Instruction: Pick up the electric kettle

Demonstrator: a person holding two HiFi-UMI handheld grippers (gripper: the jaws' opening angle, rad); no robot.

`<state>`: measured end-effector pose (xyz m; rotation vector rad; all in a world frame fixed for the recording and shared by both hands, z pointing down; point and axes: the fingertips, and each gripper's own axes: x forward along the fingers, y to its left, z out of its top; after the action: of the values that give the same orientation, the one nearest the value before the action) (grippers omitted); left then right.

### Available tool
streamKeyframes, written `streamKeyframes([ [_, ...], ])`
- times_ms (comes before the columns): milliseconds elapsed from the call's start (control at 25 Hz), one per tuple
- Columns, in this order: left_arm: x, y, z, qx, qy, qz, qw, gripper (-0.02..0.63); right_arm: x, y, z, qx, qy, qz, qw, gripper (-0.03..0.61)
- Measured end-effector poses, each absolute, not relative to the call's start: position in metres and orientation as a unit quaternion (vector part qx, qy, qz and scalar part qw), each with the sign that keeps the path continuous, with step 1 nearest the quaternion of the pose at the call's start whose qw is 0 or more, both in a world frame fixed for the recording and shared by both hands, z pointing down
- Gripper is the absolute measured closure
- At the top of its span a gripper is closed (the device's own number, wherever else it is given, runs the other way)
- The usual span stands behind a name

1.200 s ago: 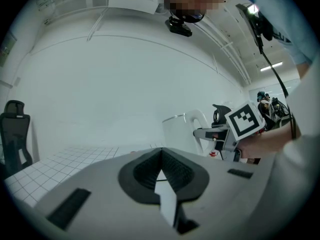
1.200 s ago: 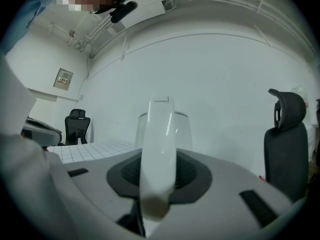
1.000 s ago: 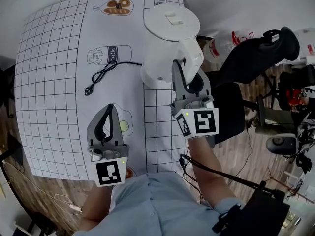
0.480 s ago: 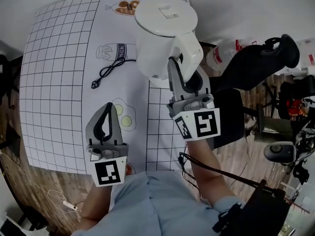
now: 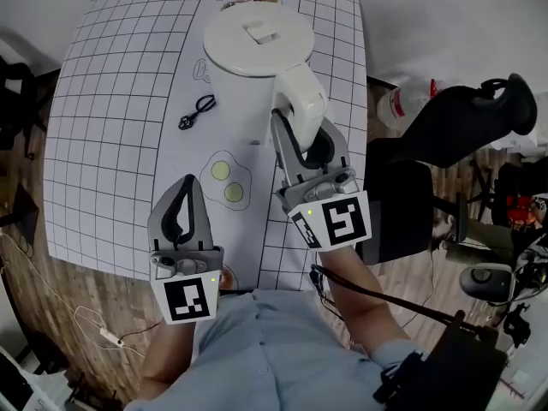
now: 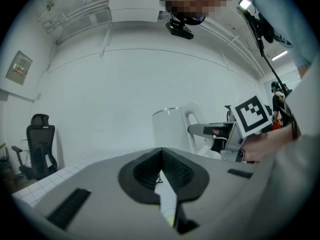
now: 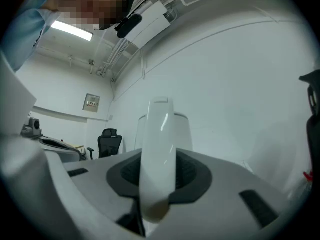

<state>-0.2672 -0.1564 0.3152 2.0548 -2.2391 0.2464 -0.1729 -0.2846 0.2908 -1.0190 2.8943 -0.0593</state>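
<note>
Right gripper (image 5: 301, 139) was clamped on the electric kettle (image 5: 255, 54): jaws shut on its white handle (image 7: 159, 149), which ran straight up btw the pads in the right gripper view. Kettle sat upright, lid on top, over the far part of the grid mat (image 5: 111, 127), right of centre and close to the far edge. Couldn't tell whether its base touched the mat. Left gripper (image 5: 187, 187) hung over the mat's near edge, jaws pressed together w/ nothing in them, tips pointing toward the fried-egg print (image 5: 227, 181), well apart from the kettle. A small black cord (image 5: 199, 111) lay looped on the mat just left of the kettle, neither gripper touching it. A black office chair (image 5: 462, 122) stood off the table's right edge.
</note>
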Motion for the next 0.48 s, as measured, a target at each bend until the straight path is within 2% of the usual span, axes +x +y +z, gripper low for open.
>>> streamKeyframes([
  [480,-0.275,-0.138,0.331,0.654,-0.747,0.109,0.053,0.614,-0.192,-0.260,0.343,-0.291,0.955,-0.051,0.012,0.489],
])
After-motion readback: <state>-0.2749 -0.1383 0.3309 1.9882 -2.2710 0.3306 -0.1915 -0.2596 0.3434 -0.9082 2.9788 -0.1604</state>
